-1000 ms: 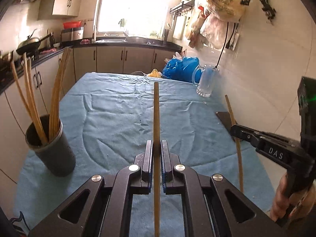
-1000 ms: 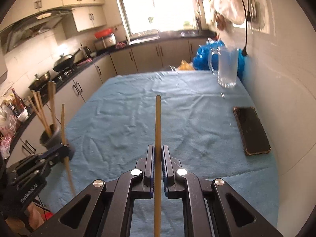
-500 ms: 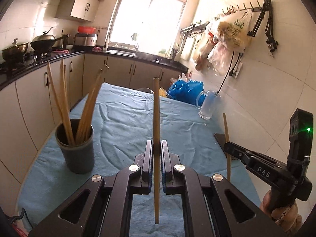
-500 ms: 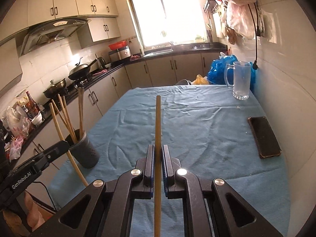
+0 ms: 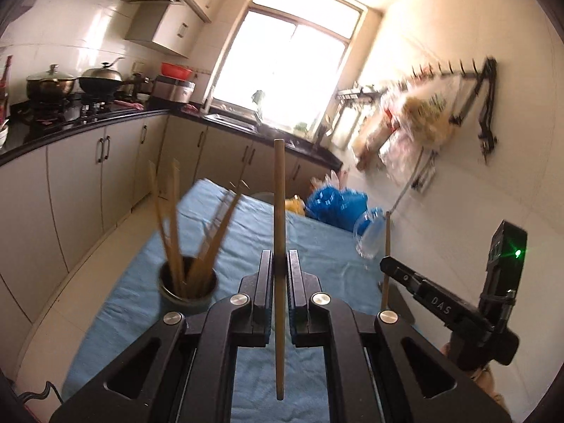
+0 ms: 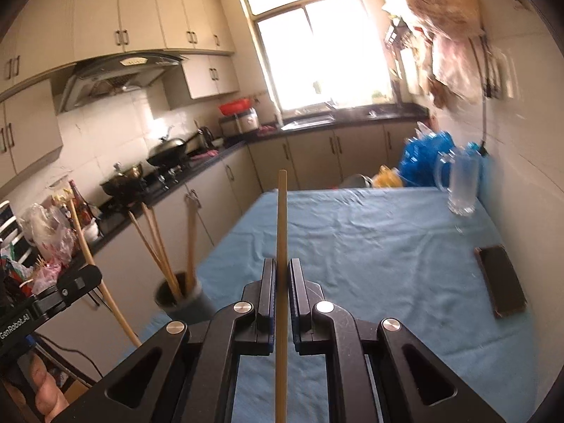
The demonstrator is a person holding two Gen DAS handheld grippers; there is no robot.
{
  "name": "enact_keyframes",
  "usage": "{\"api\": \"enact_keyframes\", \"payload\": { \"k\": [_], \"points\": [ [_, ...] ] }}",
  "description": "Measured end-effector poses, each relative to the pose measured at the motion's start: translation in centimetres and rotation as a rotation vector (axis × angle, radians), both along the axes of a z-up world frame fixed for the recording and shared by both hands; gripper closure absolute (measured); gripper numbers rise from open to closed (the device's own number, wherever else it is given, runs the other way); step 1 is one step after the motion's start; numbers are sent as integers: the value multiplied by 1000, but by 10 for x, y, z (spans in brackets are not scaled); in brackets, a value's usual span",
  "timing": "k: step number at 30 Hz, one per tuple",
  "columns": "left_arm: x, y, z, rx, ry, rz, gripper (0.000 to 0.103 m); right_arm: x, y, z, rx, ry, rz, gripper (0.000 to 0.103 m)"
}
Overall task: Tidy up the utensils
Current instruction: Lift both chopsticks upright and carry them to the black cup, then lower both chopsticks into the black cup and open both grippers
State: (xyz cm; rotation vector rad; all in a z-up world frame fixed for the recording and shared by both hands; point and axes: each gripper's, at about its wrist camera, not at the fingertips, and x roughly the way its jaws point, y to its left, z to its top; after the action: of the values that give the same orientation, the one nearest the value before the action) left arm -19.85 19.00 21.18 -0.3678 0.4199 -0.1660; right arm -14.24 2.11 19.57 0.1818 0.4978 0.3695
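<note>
I have the left claw (image 5: 280, 264) clamped on one chopstick (image 5: 279, 246), held upright across the pads so a long length stands above and a shorter tail hangs below. The right claw (image 6: 281, 276) is clamped on a second chopstick (image 6: 281, 282) the same way. My guess is that the upright hold lets each stick drop end-first into the dark holder cup (image 5: 187, 290), which sits at about 9 o'clock of the left claw on the blue-covered counter (image 5: 317, 243), close to its near left edge, with several chopsticks already leaning out of it. Both claws hang above the cloth, apart from the cup. The glass mug (image 6: 458, 187) and the phone (image 6: 500, 280) sit out at 2 to 3 o'clock in the right view, clear of the work. Hard to read: the left view is smeared with blur, so I cannot count the sticks in the cup. The cup's base is cut off by the claw body in both views. The right stick's lower end runs out of frame.
</note>
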Motion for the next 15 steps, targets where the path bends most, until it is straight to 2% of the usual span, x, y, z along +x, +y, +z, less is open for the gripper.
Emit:
{"api": "enact_keyframes", "payload": {
  "k": [3, 9, 15],
  "points": [
    [1, 24, 12, -23, -24, 29, 96, 13, 27, 12, 16, -28, 36, 95],
    [18, 66, 35, -5, -67, 101, 96, 46, 88, 33, 45, -79, 105, 95],
    [54, 88, 34, 17, -59, 136, 96, 78, 155, 38, 51, -119, 156, 95]
  ]
}}
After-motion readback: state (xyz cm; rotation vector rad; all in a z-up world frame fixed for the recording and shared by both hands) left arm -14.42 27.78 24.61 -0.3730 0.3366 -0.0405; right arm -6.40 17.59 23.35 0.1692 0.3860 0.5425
